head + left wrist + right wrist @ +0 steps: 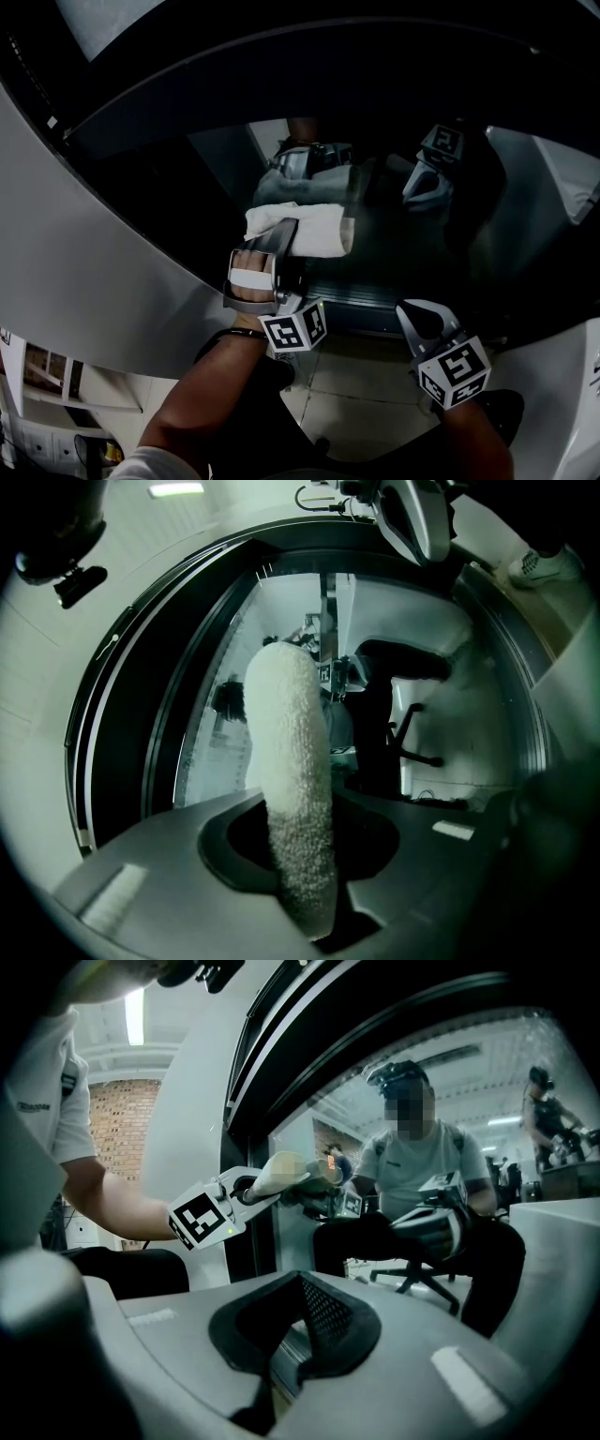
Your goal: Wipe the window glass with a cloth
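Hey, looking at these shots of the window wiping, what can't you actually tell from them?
1. Whether the cloth really presses on the window glass: the head view is too dark, and the cloth merges with its own reflection.
2. Smears or dirt on the glass: in every view, reflections and darkness mask it.
3. The pads of the left gripper: in the left gripper view, the cloth covers them.
4. The window's full extent: cut off by every frame's edge.

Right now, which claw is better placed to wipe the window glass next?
Left. The left claw is shut on the cloth, held up at the window glass; the right claw is shut and empty.
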A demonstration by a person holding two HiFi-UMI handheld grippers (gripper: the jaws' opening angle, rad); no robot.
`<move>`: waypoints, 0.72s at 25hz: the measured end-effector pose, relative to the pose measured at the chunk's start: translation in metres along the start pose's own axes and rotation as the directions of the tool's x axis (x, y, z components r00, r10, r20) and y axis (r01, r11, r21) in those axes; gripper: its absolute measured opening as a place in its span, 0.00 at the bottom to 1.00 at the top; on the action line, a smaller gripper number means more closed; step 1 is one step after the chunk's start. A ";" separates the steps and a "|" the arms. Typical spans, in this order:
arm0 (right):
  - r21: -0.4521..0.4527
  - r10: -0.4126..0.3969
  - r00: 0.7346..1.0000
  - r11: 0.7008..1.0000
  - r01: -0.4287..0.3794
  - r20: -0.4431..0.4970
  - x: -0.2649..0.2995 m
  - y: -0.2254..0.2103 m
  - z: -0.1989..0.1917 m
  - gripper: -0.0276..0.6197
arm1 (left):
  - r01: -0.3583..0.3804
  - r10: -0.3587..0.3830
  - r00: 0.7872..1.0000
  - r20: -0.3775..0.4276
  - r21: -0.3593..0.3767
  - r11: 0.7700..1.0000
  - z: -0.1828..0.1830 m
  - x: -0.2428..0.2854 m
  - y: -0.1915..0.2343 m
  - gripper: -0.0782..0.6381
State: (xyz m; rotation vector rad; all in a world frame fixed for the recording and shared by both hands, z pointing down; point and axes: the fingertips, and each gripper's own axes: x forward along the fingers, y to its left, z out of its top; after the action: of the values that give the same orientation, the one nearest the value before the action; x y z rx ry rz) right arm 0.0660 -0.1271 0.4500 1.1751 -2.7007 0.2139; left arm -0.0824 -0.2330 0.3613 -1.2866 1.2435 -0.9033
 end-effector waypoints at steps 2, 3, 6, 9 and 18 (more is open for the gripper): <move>0.001 -0.002 1.000 1.000 0.002 -0.001 0.000 -0.001 0.001 0.05 | 0.009 -0.009 1.000 -0.004 -0.004 1.000 -0.001 -0.001 -0.004 0.25; 0.003 -0.003 1.000 1.000 0.003 -0.002 0.000 -0.001 0.001 0.05 | 0.015 -0.015 1.000 -0.006 -0.005 1.000 -0.002 -0.001 -0.007 0.25; 0.002 -0.004 1.000 1.000 0.004 -0.005 0.001 -0.002 0.002 0.05 | 0.032 -0.032 0.999 -0.009 -0.007 0.999 -0.005 -0.002 -0.016 0.25; -0.001 -0.005 1.000 1.000 0.005 -0.007 0.001 -0.002 0.002 0.05 | 0.047 -0.047 0.999 -0.013 -0.005 0.999 -0.008 -0.004 -0.025 0.25; 0.010 -0.004 1.000 1.000 0.004 -0.021 0.003 -0.003 -0.008 0.05 | 0.085 -0.085 0.996 -0.017 -0.004 0.996 -0.015 -0.010 -0.057 0.25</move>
State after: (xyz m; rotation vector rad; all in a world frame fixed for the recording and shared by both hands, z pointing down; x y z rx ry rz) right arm 0.0670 -0.1296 0.4582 1.1746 -2.6824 0.2380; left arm -0.0894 -0.2335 0.4203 -1.3454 1.2112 -0.9748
